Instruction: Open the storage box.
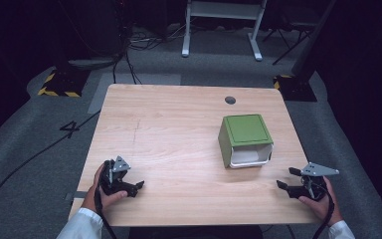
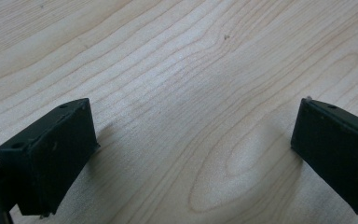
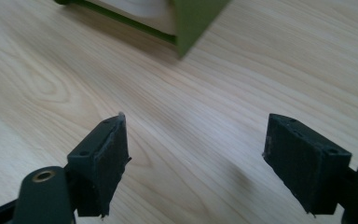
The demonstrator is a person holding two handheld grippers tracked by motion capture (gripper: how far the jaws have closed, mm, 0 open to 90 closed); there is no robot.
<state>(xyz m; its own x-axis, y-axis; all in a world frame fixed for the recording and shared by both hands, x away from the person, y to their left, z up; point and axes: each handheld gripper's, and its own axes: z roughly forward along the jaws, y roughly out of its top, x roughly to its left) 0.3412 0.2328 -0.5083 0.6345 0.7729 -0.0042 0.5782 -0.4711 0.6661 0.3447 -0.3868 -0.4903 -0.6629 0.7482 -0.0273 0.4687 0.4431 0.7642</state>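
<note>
Jaws on both of your grippers stand wide apart with nothing but bare wood between them. Your left gripper (image 1: 138, 187) rests at the near left edge of the table (image 1: 169, 129), well apart from anything. Your right gripper (image 1: 283, 180) sits at the near right edge, and its own view looks over bare wood toward a lower corner of the box (image 3: 193, 21).

Farther out, right of the table's middle, sits that box (image 1: 243, 139): a green cube-like shell with a white drawer (image 1: 250, 157) showing at its near face. It stands squarely on its base, top panel up, the drawer front facing you and slightly to your right. No long axis stands out; the one line that matters runs front to back, the way the drawer would slide.

Judging by the look, it is stiff plastic, light, smooth and probably a little slippery, so it may skid on the wood if you pull the drawer alone. I would brace the green shell by its side walls with one gripper and pinch the drawer's front lip with the other. Whether the drawer holds anything cannot be told.
</note>
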